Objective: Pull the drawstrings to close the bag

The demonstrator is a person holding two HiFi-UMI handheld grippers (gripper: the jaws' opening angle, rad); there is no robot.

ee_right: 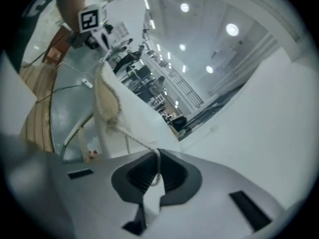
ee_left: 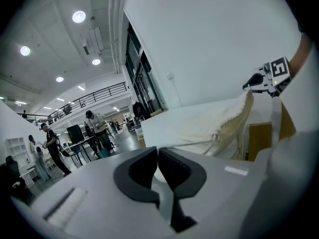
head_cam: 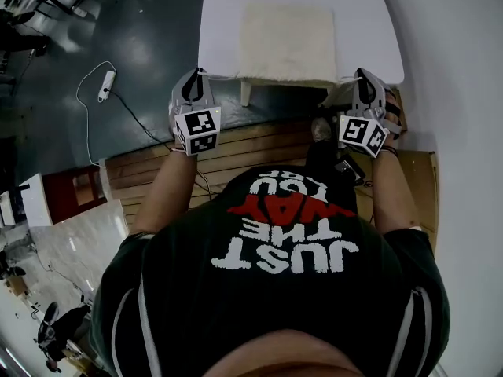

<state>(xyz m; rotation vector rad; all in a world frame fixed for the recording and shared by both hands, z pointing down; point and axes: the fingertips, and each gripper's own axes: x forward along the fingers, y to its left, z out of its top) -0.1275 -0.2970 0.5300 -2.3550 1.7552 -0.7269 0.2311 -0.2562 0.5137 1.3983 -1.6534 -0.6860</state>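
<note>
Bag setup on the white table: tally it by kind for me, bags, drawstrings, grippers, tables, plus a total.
bag: 1
drawstrings: 2, left drawstring and right drawstring
grippers: 2, left gripper and right gripper
table: 1
Total: 6

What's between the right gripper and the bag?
Only a drawstring, pinched in the right gripper and running taut to the bag mouth. The right gripper view shows it.
</note>
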